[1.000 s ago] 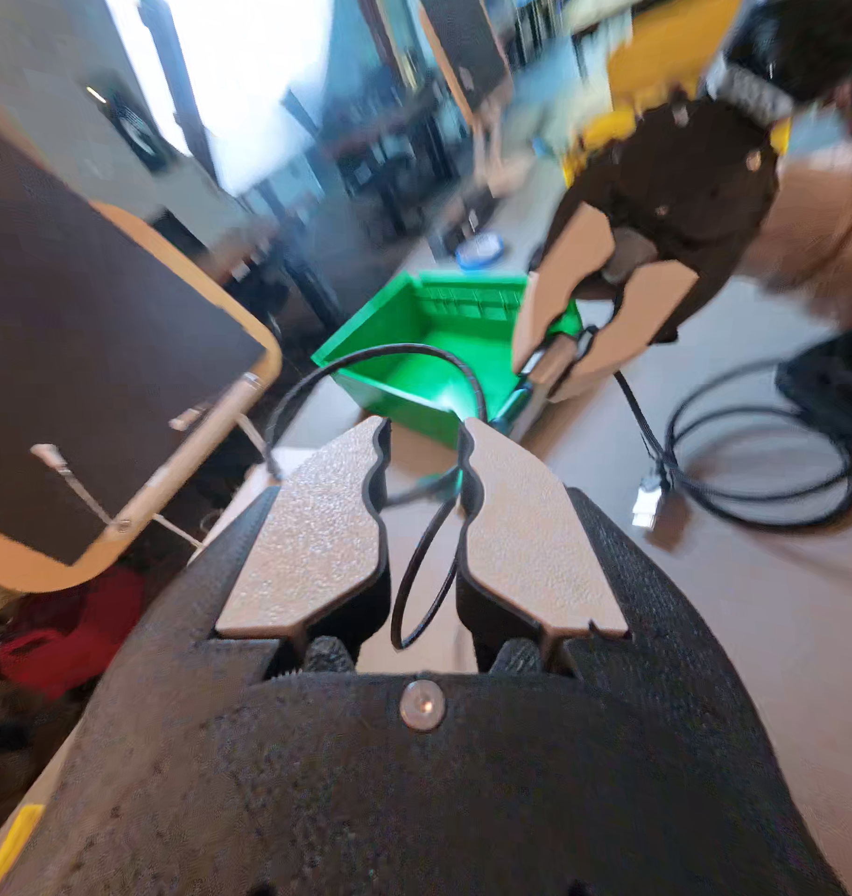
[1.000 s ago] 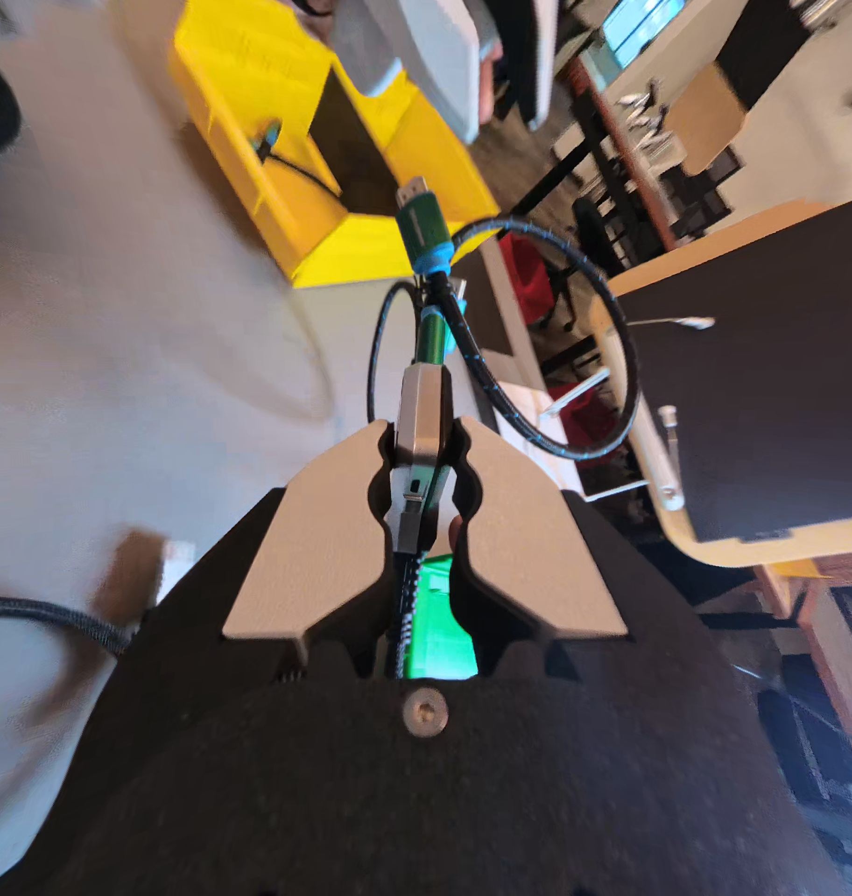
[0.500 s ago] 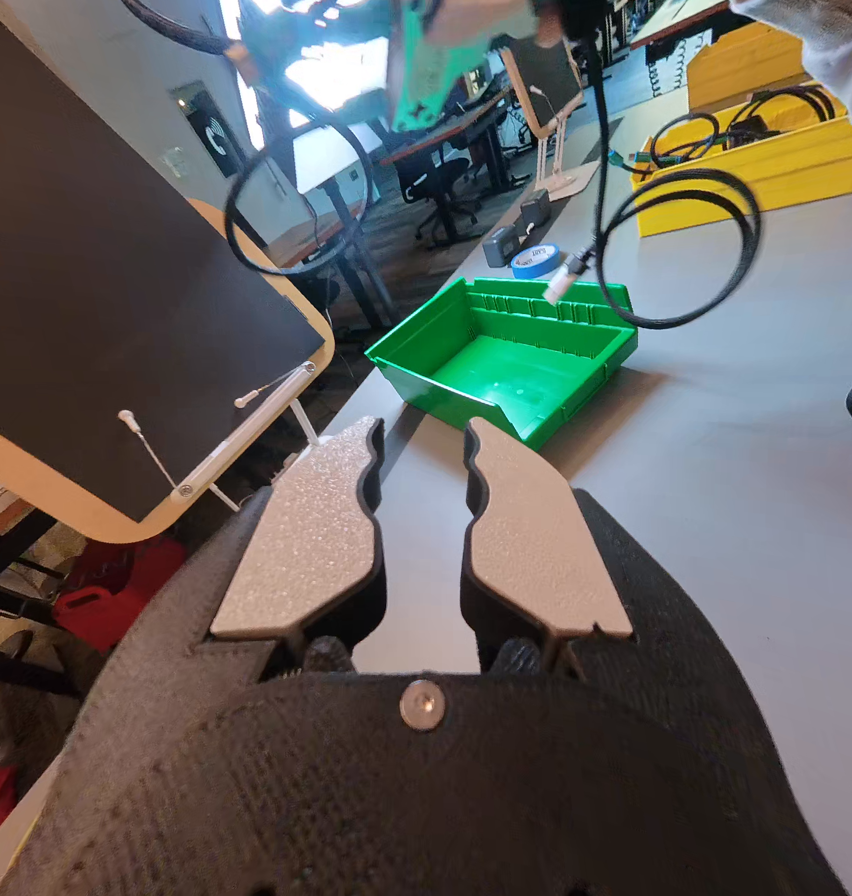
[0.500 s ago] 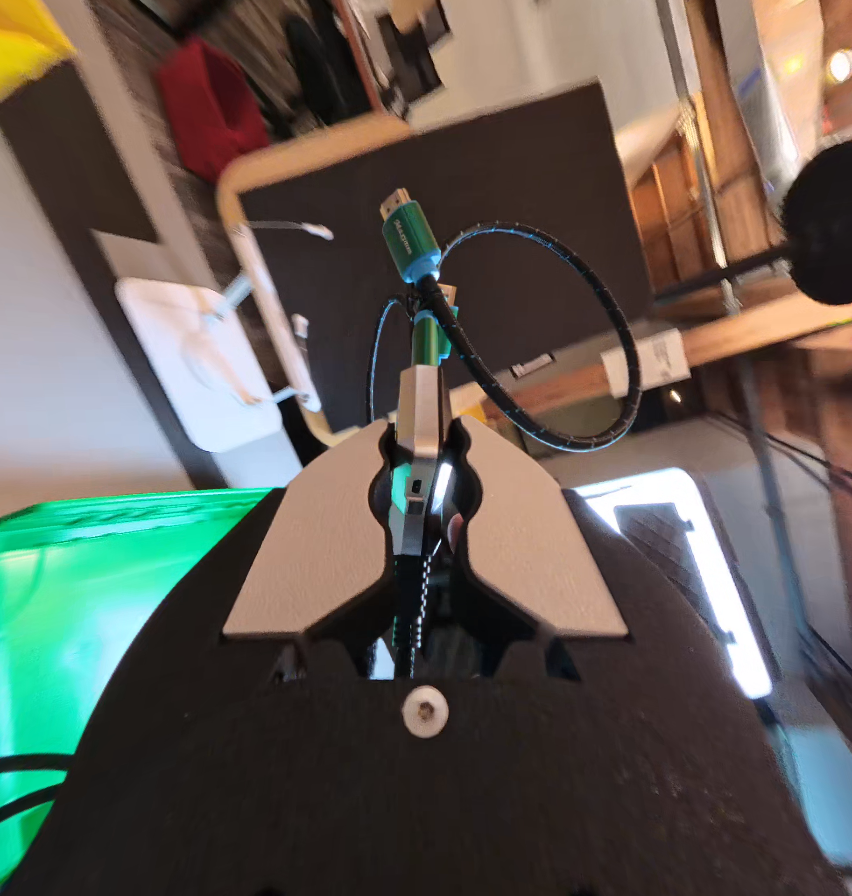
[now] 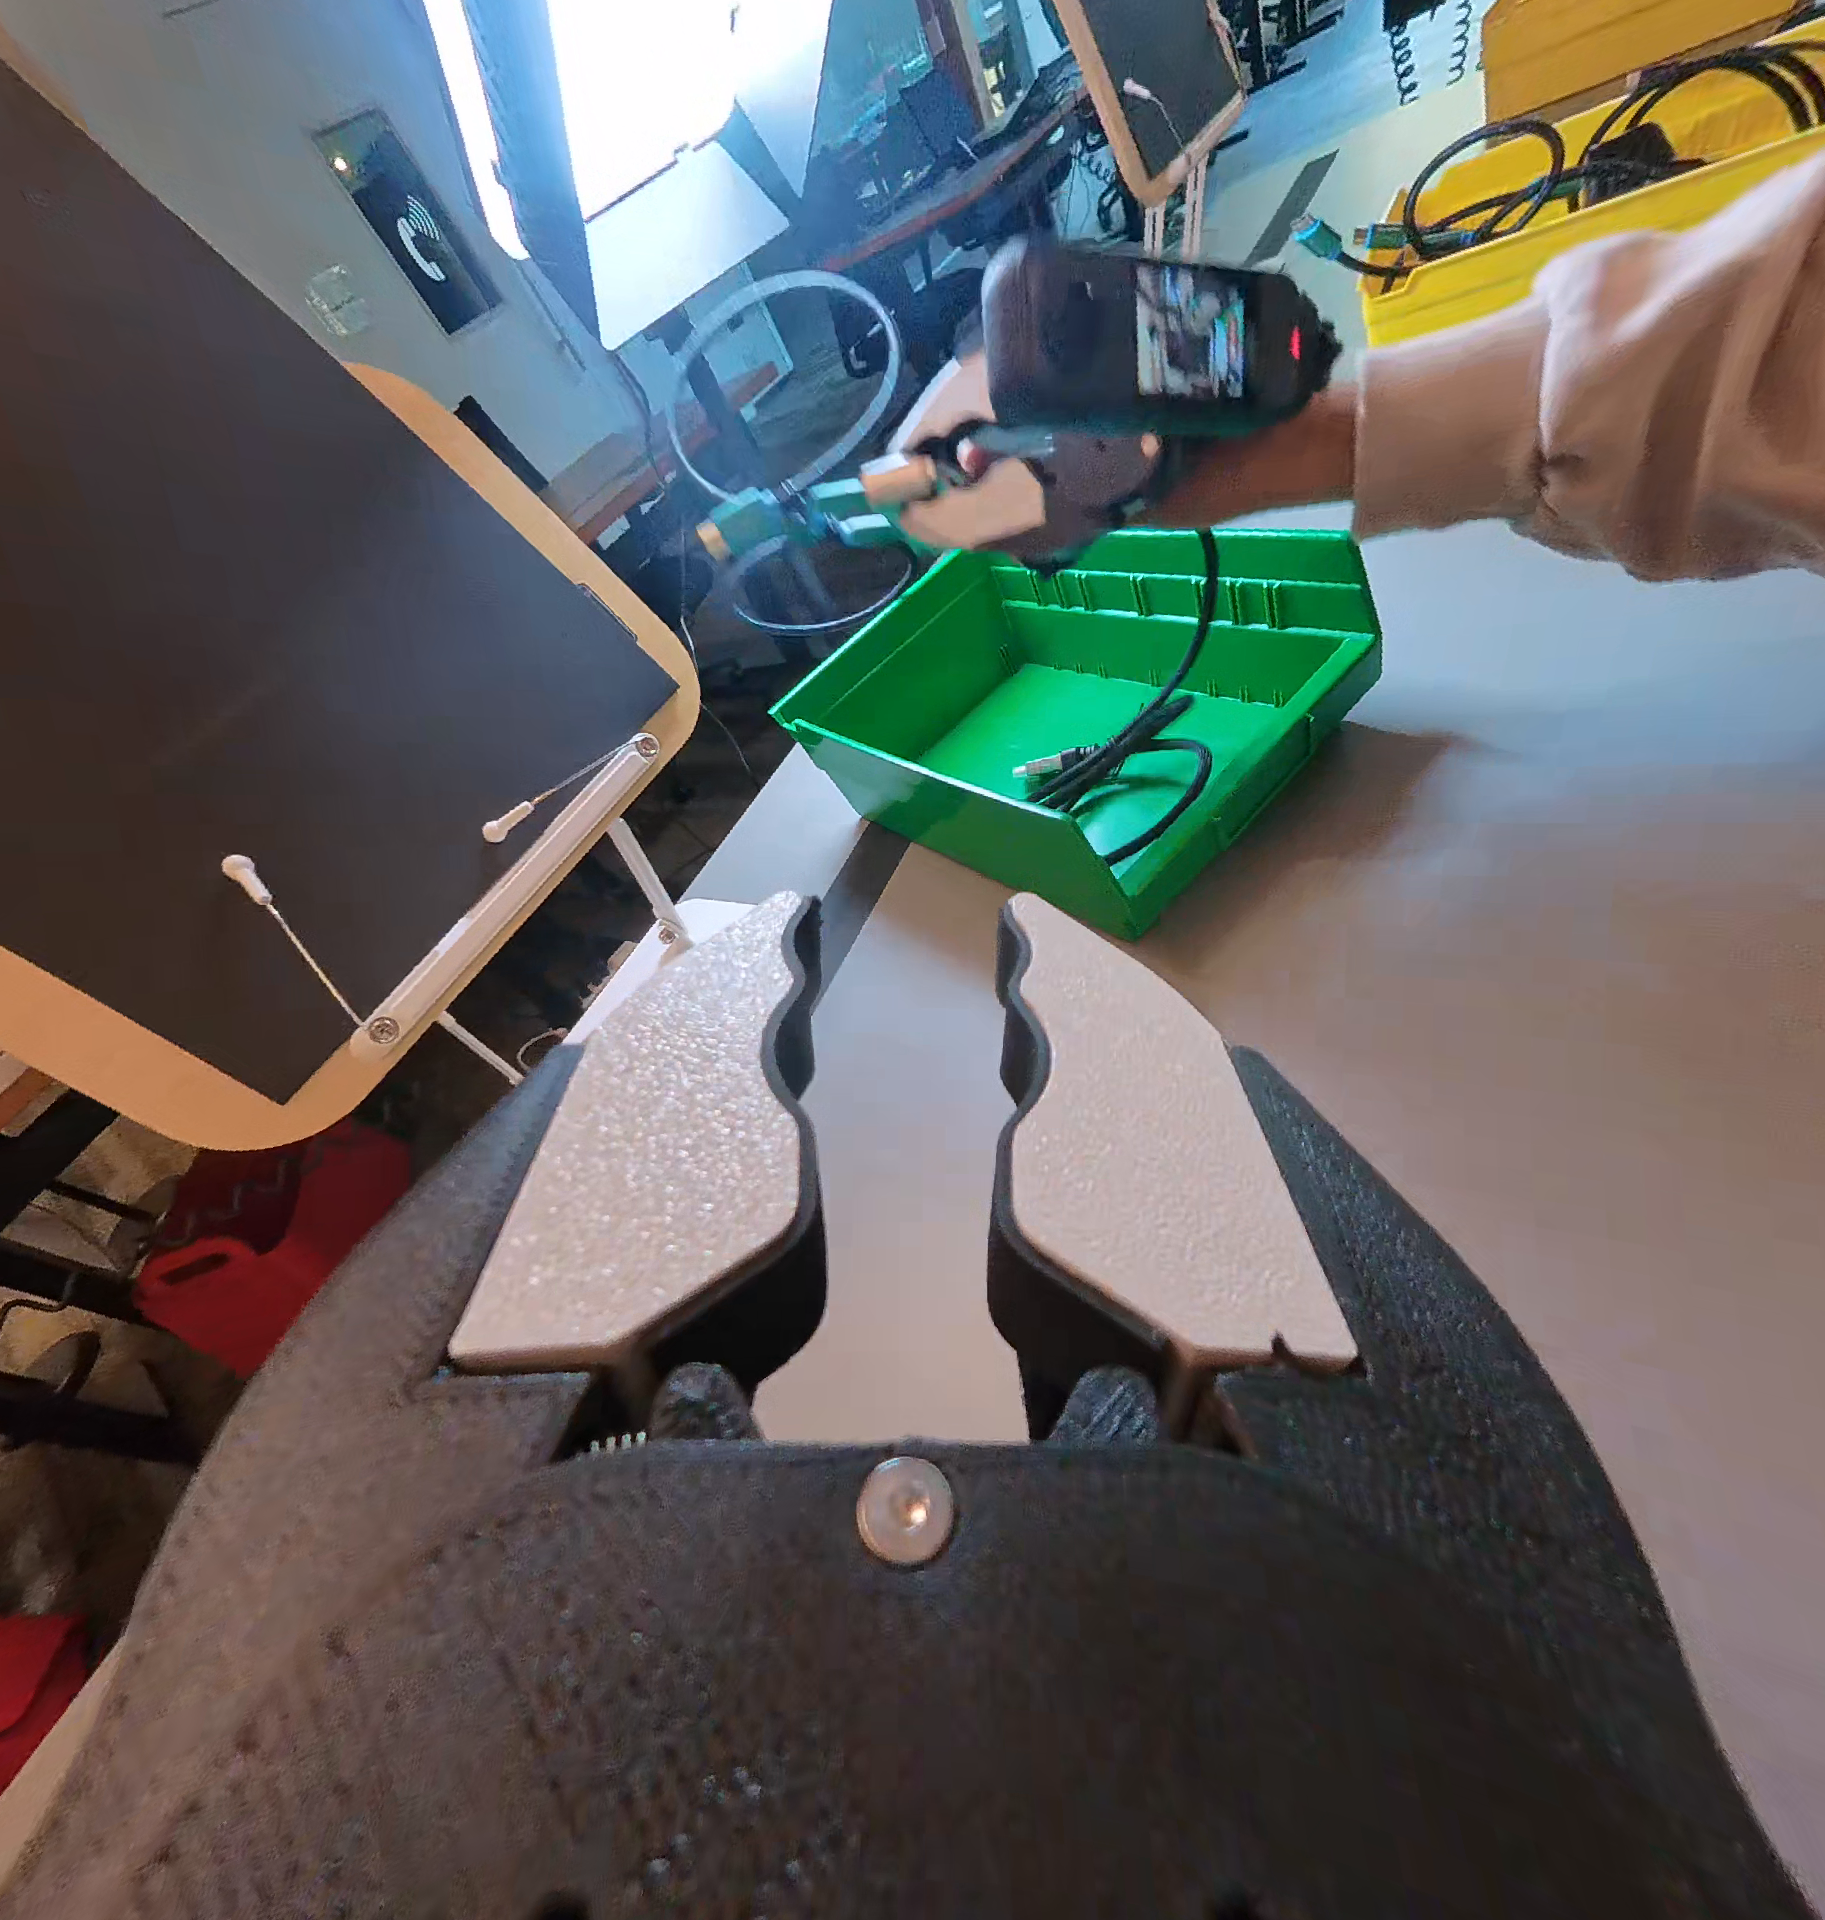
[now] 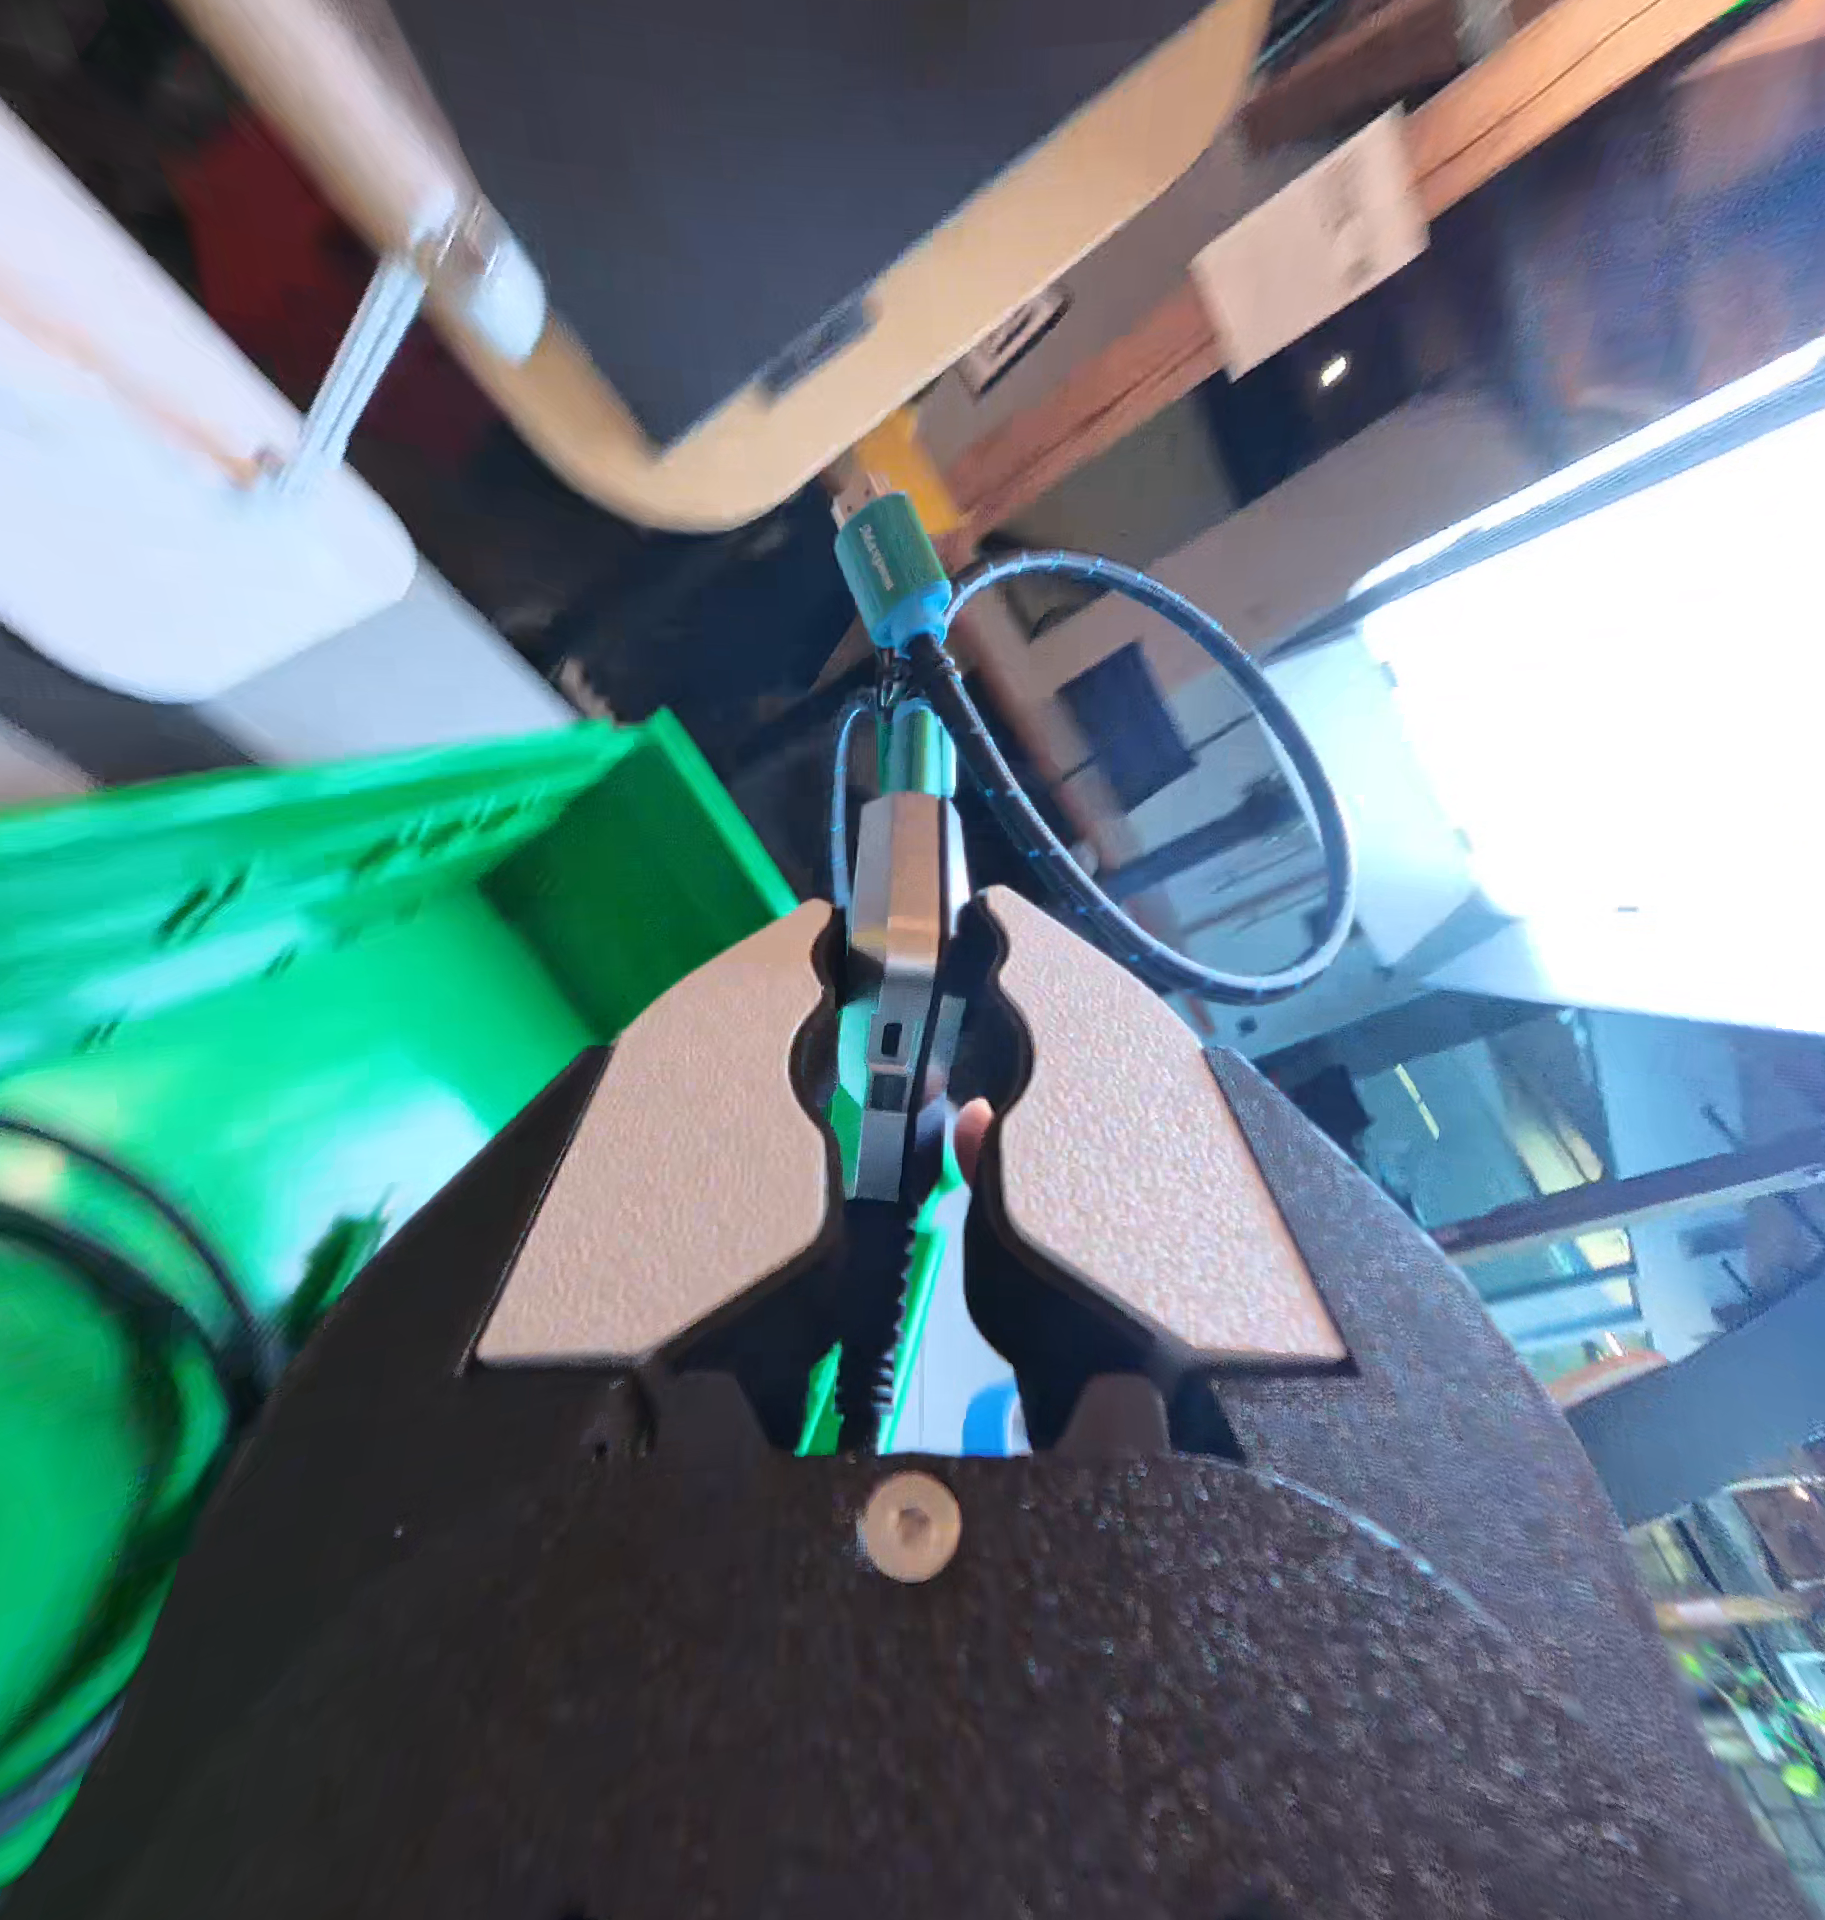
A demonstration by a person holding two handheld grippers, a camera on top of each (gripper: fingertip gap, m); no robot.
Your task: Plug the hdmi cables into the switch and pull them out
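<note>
Left gripper (image 5: pixel 903 1013) jaws gape empty; right gripper (image 6: pixel 903 914) clamps the switch (image 6: pixel 895 997), seemingly above green bin (image 5: pixel 1001 821).

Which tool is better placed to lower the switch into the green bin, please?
Right, probably: the right tool already grips the switch above the green bin; the left tool is open and empty.

Right wrist view is smeared: the green bin (image 6: pixel 264 935) at 9 o'clock runs off the left edge, its contents unreadable. The switch (image 6: pixel 892 997) sits half buried between the right claw (image 6: pixel 897 920) fingers (ports hidden). In the left wrist view that claw is motion-blurred, and the yellow bin (image 5: pixel 1614 197) at 1 o'clock is cropped.
</note>
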